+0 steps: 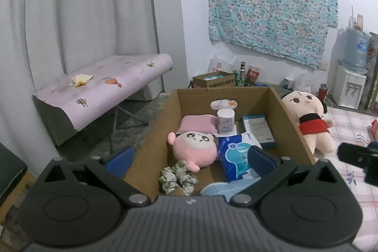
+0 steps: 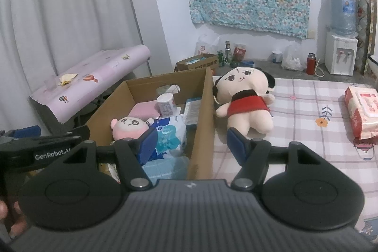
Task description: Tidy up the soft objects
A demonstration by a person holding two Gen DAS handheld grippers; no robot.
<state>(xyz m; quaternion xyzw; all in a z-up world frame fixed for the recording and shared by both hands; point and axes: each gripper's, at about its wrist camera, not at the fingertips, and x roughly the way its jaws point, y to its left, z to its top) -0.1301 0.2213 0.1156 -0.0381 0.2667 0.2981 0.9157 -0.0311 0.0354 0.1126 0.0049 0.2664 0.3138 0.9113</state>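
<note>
Two hand-held grippers are empty with jaws wide: the left hand-held gripper (image 1: 189, 157) over the cardboard box (image 2: 203, 110), the right hand-held gripper (image 2: 192, 141) astride its wall. The doll (image 2: 243, 100) lies on the bed beside the box; soft and light, probably best pinched at the body.

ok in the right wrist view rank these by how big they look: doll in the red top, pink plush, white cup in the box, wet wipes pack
1. doll in the red top
2. wet wipes pack, cut by the frame edge, so unsure
3. pink plush, partly hidden
4. white cup
</note>
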